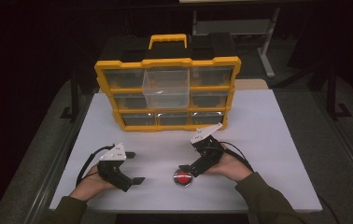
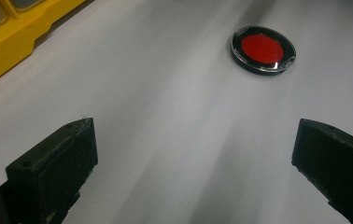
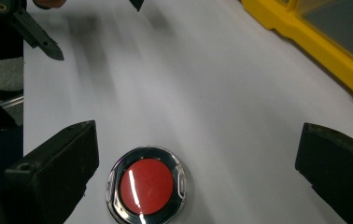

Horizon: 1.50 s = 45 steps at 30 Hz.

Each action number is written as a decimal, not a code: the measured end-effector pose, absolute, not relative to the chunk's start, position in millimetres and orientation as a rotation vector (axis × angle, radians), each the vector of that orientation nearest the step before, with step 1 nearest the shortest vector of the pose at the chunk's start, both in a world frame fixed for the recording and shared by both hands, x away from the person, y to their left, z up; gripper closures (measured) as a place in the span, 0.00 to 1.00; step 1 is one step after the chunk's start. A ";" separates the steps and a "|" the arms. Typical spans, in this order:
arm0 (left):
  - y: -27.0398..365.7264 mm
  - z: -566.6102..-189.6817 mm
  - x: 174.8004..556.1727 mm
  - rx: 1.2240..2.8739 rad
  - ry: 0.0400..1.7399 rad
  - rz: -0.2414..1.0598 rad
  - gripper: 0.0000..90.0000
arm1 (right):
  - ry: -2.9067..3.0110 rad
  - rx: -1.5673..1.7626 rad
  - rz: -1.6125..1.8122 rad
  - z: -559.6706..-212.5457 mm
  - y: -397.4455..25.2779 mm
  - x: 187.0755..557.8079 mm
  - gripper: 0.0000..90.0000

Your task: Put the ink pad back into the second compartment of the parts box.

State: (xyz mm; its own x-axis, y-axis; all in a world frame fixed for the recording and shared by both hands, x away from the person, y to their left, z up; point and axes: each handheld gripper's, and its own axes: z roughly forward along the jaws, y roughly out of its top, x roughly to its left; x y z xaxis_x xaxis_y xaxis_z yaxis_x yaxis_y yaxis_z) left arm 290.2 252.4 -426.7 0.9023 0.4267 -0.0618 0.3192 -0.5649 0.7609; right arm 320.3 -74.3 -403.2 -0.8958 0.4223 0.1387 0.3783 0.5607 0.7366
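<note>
1. High view: a white table [image 1: 268, 121] carries a yellow drawer cabinet [image 1: 167, 93] at the back, its top-middle clear drawer [image 1: 166, 88] pulled out.
2. A round red-centred disc [image 1: 183, 178] lies near the front edge – flat on the table.
3. The right gripper [image 1: 183, 169] hovers just beside the disc, jaws spread wide, holding nothing.
4. The left gripper [image 1: 135, 167] sits well apart to the left – jaws open too, empty.

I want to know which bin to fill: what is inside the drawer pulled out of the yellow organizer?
The clear drawer, pulled out from the top middle slot of the yellow organizer, looks empty through its walls from the high view. Its rear part stays inside the organizer and cannot be checked.
</note>
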 end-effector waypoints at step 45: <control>251.6 -429.3 289.7 2.219 0.528 0.153 0.00 | 2.938 0.505 0.974 -437.3 -41.5 305.6 0.00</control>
State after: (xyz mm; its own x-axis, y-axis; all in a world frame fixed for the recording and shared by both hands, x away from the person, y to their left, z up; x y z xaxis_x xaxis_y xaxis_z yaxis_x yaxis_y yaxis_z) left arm 289.7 251.6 -429.3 0.9043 0.4217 -0.0668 0.3207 -0.5677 0.7582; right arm 305.6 -41.5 -437.3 -0.9481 0.3033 0.0953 0.3002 0.7554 0.5825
